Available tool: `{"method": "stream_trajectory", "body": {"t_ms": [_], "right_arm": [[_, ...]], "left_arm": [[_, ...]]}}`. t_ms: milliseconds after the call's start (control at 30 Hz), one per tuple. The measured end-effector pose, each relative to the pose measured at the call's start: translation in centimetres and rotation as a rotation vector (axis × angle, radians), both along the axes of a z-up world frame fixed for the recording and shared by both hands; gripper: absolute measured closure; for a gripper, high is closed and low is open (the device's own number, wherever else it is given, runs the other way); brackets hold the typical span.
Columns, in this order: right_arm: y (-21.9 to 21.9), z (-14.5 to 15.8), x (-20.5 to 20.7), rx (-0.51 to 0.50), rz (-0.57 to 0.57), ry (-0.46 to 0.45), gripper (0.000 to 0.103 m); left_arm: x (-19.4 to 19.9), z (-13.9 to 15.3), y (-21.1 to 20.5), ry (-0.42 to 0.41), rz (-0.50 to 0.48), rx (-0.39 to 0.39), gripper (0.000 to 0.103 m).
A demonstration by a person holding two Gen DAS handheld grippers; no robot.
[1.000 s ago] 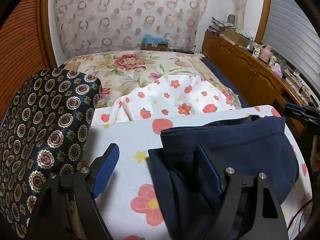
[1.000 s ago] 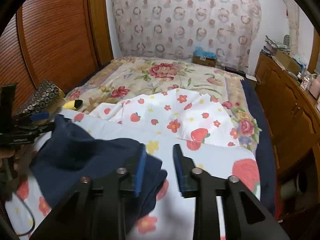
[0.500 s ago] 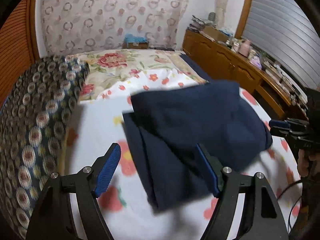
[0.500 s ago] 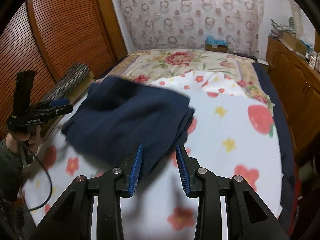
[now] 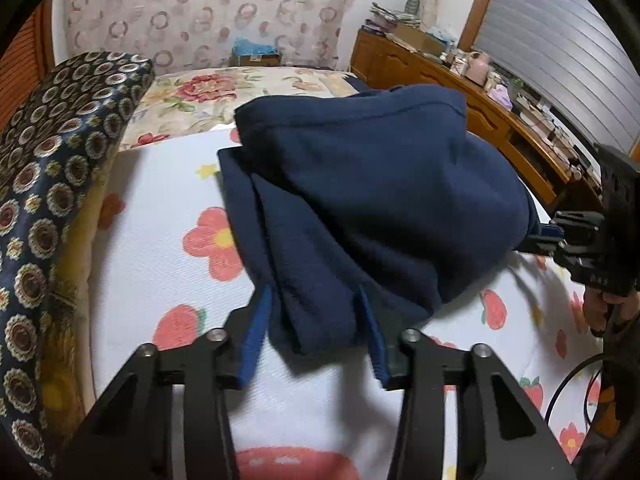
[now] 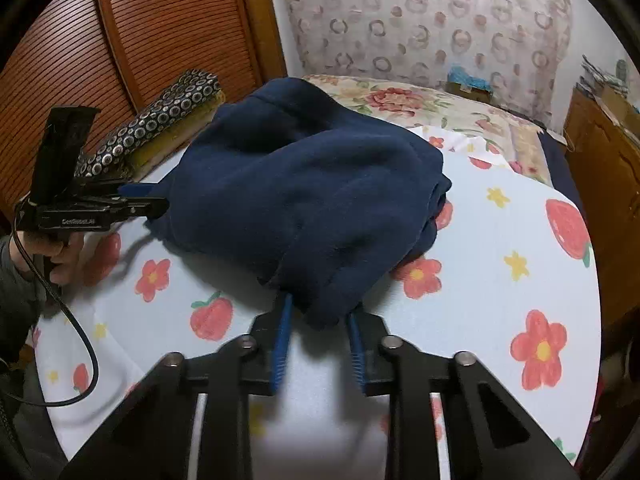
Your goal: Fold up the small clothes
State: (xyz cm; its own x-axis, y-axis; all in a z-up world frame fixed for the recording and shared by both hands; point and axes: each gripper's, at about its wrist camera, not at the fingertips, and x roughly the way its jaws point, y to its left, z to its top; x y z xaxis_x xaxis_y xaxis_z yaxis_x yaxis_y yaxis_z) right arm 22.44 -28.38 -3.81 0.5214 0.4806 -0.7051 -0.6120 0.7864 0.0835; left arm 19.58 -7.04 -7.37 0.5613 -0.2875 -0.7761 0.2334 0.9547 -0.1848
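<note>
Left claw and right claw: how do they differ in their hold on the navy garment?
The left claw stands wider, around a thick bunch at the navy garment's left corner; the right claw is narrower, on a thinner tip at the right corner. Both have just been closing, cloth between the pads, over the flowered sheet.

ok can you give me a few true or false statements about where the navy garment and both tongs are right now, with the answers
1. The navy garment lies on a strawberry-and-flower sheet. True.
2. The left tongs have the garment's near corner between their pads. True; they have just been closing on it.
3. The right tongs hang far from the garment. False; their pads flank a corner of it, having just closed in.
4. The garment is spread out flat in a single layer. False; it is bunched, with folded layers showing.
5. A patterned dark cushion sits beside the sheet. True.
</note>
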Motion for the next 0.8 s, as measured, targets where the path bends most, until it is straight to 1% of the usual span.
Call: {"method": "stream_trajectory", "body": {"t_ms": [33, 100, 167, 267, 333, 400, 467, 600, 667, 700, 733, 767, 800], "right_arm": [[0.3, -0.1, -0.4, -0.02, 0.001, -0.015, 0.094], [0.1, 0.2, -0.6, -0.04, 0.017, -0.036, 0.097], [-0.2, 0.6, -0.7, -0.063, 0.007, -0.068, 0.099], [-1.0, 1.6, -1.2, -0.114, -0.026, -0.126, 0.1], [-1.9, 2.4, -1.2, -0.126, -0.044, -0.145, 0.1], [-2.3, 2.9, -1.6, -0.14, -0.048, -0.165, 0.1], [-2.5, 2.6, -1.9, -0.157, -0.034, -0.158, 0.1], [-2.1, 1.2, -1.8, -0.137, -0.045, -0.103, 0.1], [-2.6, 1.7, -1.8, -0.096, -0.064, -0.083, 0.096], [-2.8, 2.1, -1.9, -0.071, -0.07, -0.075, 0.093], [-3.0, 2.5, -2.1, -0.061, -0.077, -0.077, 0.085], [-3.1, 2.9, -2.3, -0.061, -0.086, -0.084, 0.08], [-3.2, 3.3, -2.4, -0.061, -0.096, -0.093, 0.071]], "left_arm": [[-0.1, 0.0, -0.1, -0.009, -0.003, 0.007, 0.078], [-0.1, 0.3, -0.3, -0.032, 0.002, 0.032, 0.092], [-0.2, 0.5, 0.6, -0.044, 0.014, 0.017, 0.094], [-0.8, 1.7, 1.5, -0.096, 0.047, 0.006, 0.094], [-1.1, 2.8, 2.0, -0.116, 0.046, -0.024, 0.094], [-1.2, 3.3, 1.9, -0.124, 0.035, -0.023, 0.094], [-1.3, 3.0, 1.7, -0.114, 0.03, -0.023, 0.094], [-1.3, 1.8, 1.3, -0.063, 0.016, -0.002, 0.093], [-1.4, 1.7, 1.3, -0.053, 0.014, -0.001, 0.086], [-1.5, 1.9, 1.4, -0.062, 0.016, 0.004, 0.075], [-1.7, 2.3, 1.5, -0.08, 0.017, 0.008, 0.06], [-1.9, 2.7, 1.5, -0.094, 0.016, 0.008, 0.055], [-2.0, 3.3, 1.5, -0.115, 0.013, 0.007, 0.047]]}}
